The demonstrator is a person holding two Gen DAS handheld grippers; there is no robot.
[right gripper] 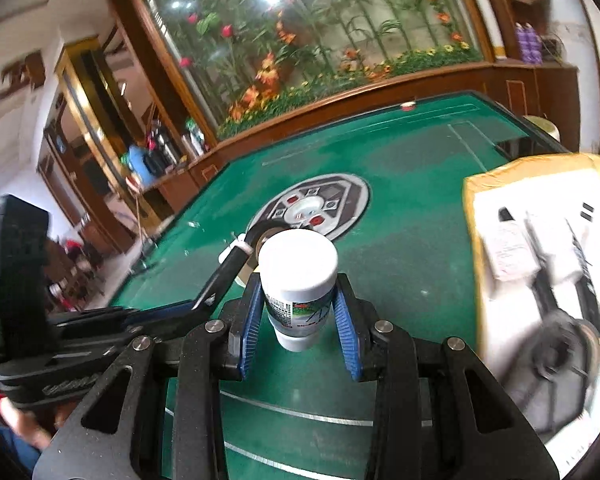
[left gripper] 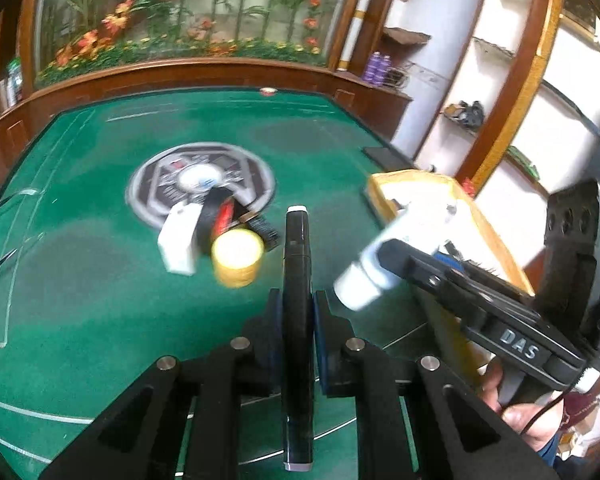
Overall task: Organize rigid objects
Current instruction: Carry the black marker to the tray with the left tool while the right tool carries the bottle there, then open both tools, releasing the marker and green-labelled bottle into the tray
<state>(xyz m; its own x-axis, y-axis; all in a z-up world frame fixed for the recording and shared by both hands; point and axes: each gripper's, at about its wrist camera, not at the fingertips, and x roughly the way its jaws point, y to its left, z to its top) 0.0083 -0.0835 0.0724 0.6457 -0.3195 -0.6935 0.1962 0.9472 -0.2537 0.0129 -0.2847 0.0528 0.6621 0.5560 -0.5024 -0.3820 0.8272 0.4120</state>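
A slim black marker was pinched in the left tool, and a white bottle in the right tool, both above the green worktop, presumably for depositing into the cardboard box nearby.

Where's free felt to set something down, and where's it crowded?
Free: green felt left of the white box, and the far side beyond the round centre emblem. Crowded: the cluster around the yellow tape roll, and inside the cardboard box.

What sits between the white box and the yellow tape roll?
A black tape roll leans between the white box and the yellow tape roll, seen from the left wrist.
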